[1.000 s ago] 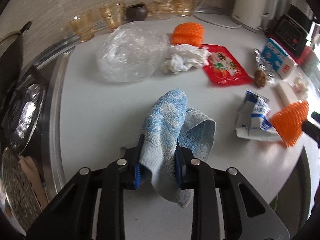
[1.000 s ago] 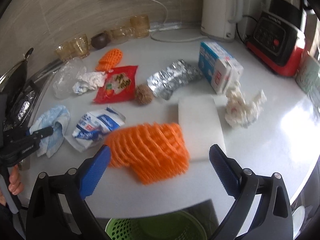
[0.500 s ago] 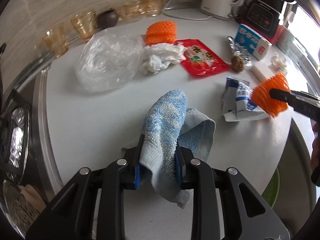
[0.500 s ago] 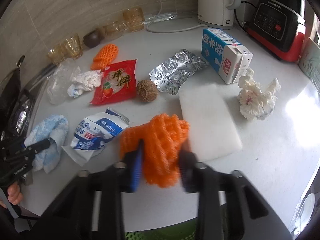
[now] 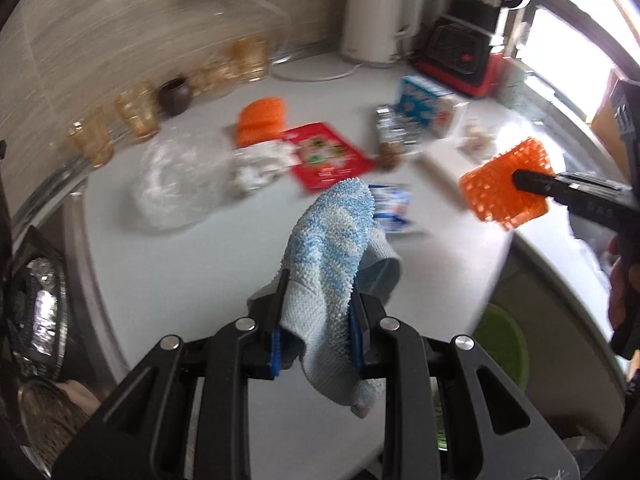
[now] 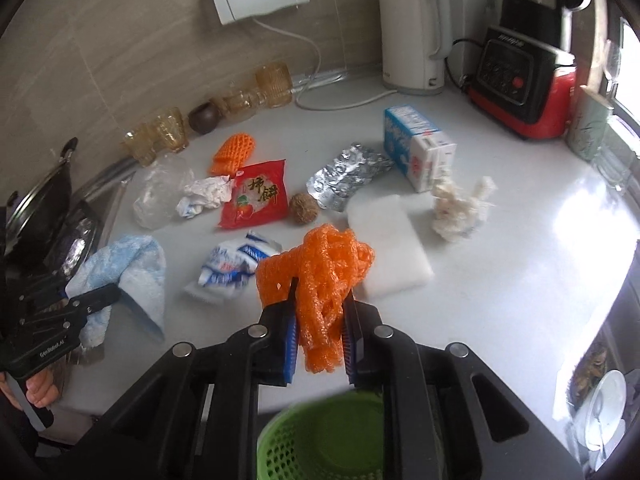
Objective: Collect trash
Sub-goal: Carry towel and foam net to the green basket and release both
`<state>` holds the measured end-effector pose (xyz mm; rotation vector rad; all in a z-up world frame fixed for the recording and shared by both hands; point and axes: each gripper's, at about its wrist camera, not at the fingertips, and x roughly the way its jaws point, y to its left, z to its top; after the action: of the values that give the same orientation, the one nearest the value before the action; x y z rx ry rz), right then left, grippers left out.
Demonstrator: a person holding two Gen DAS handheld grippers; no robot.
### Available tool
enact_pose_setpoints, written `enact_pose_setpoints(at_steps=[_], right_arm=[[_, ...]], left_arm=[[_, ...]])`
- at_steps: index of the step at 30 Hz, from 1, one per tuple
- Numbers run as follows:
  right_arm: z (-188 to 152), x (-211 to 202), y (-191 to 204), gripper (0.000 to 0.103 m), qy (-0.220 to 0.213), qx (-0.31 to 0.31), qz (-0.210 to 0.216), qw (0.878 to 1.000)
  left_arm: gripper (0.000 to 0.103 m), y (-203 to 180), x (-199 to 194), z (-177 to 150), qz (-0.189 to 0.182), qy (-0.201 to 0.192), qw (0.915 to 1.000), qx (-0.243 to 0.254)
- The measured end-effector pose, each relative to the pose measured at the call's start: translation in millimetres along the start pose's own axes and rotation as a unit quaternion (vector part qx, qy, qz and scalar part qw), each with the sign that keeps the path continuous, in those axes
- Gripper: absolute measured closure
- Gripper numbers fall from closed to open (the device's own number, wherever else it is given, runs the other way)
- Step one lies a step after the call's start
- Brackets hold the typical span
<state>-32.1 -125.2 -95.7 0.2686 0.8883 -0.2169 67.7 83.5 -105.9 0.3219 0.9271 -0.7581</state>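
My right tool (image 6: 320,340) pinches crumpled orange foam netting (image 6: 320,276), my left tool (image 5: 316,324) nubby blue terry cloth (image 5: 332,256), above the smooth white counter (image 6: 500,280).

Left gripper (image 5: 316,320): my jaws are pinched tight on the blue cloth (image 5: 332,248), pointing steeply down, lifted off the counter.
Left hand (image 6: 38,390): my fingers wrap the handle at the lower left edge of the right wrist view.
Right gripper (image 6: 320,328): my jaws are clamped on the orange foam net (image 6: 320,276), angled down.
Right hand (image 5: 622,292): grips its handle at the right edge of the left wrist view.
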Motion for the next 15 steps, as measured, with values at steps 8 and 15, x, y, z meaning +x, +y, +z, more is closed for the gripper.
enact_pose_setpoints(at_steps=[8, 15], right_arm=[[-52.4, -78.3, -47.4, 0.084, -0.010, 0.005, -0.024, 1.000], [-94.8, -115.7, -88.9, 0.083, -0.006, 0.020, -0.038, 0.999]], left_arm=[[0.079, -101.6, -28.4, -21.6, -0.093, 0.001, 0.9947, 0.045], [0.073, -180.7, -6.4, -55.6, -0.129, 0.059, 0.9875, 0.068]])
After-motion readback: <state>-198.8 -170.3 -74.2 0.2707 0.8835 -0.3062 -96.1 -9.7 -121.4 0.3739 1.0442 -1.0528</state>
